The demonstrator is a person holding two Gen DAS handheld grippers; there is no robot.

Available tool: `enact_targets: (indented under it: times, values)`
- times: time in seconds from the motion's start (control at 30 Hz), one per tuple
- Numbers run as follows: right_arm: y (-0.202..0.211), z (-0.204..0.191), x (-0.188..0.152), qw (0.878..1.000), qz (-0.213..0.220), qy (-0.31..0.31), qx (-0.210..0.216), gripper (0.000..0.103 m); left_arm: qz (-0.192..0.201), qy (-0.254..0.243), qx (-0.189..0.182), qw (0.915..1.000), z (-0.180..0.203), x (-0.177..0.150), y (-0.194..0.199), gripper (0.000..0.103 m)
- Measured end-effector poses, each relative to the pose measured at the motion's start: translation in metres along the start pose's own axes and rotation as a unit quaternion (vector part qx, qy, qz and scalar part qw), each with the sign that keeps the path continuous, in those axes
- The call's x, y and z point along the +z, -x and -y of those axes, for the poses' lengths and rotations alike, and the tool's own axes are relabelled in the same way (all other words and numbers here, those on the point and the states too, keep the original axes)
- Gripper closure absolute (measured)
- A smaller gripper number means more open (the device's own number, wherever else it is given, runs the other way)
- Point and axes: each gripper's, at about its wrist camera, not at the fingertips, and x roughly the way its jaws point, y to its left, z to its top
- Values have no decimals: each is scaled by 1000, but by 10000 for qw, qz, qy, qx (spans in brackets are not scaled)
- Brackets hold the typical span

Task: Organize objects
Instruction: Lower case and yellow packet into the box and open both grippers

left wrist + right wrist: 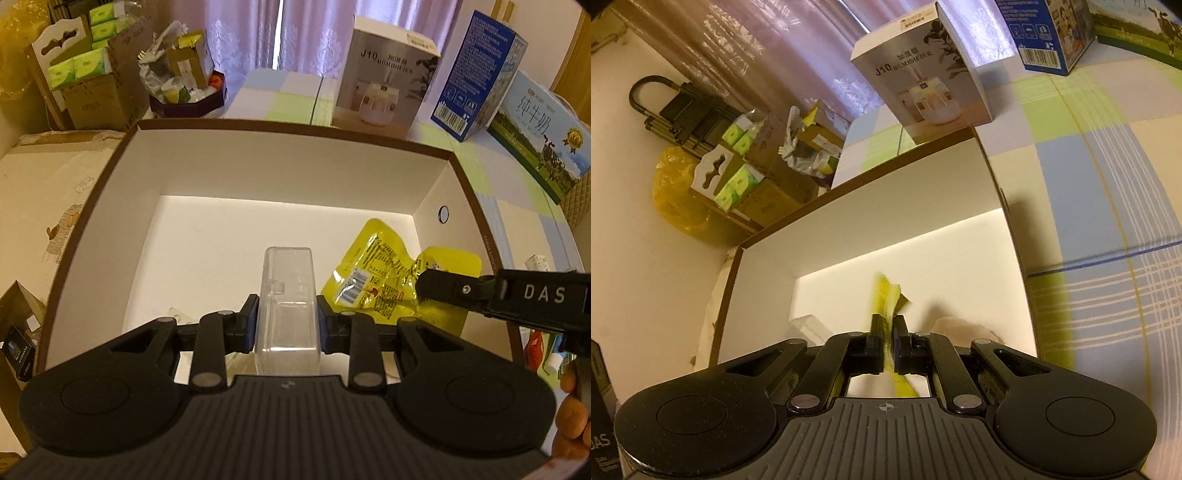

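A large open box point(122, 155) with brown rim and white inside fills the left wrist view. My left gripper point(286, 314) is shut on a clear plastic case point(288, 295), held over the box's floor. To its right a yellow printed snack packet point(380, 273) hangs inside the box, pinched at its right edge by my right gripper point(424, 284), which reaches in from the right. In the right wrist view my right gripper point(887, 332) is shut on the yellow packet point(886, 295) seen edge-on above the box floor, with the box's wall point(886, 218) behind it.
A white humidifier box point(384, 74), a blue carton point(476, 70) and a milk carton point(543, 140) stand on the checked cloth point(1089, 184) behind and right of the box. Cardboard boxes with green packs point(85, 70) crowd the back left. A hand point(572, 413) shows at the right edge.
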Motion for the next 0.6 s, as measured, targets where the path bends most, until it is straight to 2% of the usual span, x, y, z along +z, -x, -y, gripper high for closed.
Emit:
enact_targets:
  times: [0.1, 0.17, 0.23, 0.5, 0.53, 0.6]
  values:
    - [-2, -2, 1, 10000, -33, 82, -3, 100, -51, -17, -17, 10000, 0, 1, -6, 77]
    - [-3, -3, 1, 9998, -29, 159, -74, 94, -74, -33, -23, 10000, 0, 2, -8, 77]
    - [-2, -3, 1, 9997, -18, 214, -111, 84, -80, -38, -28, 10000, 0, 2, -9, 77]
    - [3, 1, 0, 9997, -8, 223, -122, 76, -60, -80, -48, 9999, 3, 3, -8, 77]
    - [4, 2, 0, 9997, -17, 214, -115, 75, -47, -98, -48, 9999, 3, 3, -8, 76]
    - [5, 3, 0, 9997, -31, 222, -97, 73, -13, -124, -45, 9999, 4, 4, -6, 69]
